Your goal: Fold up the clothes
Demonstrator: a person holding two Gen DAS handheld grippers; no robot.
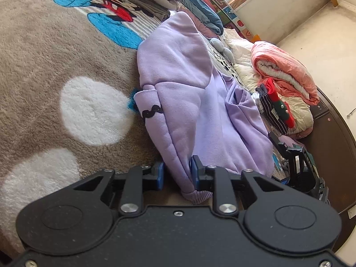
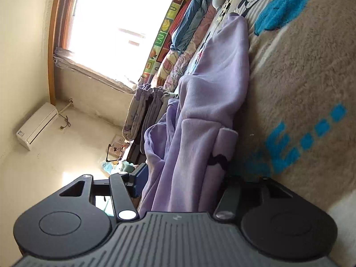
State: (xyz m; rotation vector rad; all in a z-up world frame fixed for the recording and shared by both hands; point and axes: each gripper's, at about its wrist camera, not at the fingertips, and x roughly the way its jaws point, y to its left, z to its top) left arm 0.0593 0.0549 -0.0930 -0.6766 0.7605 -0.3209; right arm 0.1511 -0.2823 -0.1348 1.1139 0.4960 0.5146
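Both the left gripper (image 1: 177,173) and right gripper (image 2: 184,182) pinch the lilac sweatshirt (image 1: 189,93).

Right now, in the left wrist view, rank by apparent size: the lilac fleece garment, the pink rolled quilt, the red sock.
1. Lilac fleece garment, though nearest the camera
2. Pink rolled quilt
3. Red sock

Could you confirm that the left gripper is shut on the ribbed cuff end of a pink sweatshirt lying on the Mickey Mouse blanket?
Not quite: the sweatshirt is lilac, not pink. The left wrist view shows this; the pink item there is a rolled quilt farther back. The rest holds: the left gripper is shut on its ribbed cuff end, and it lies on the Mickey Mouse blanket.
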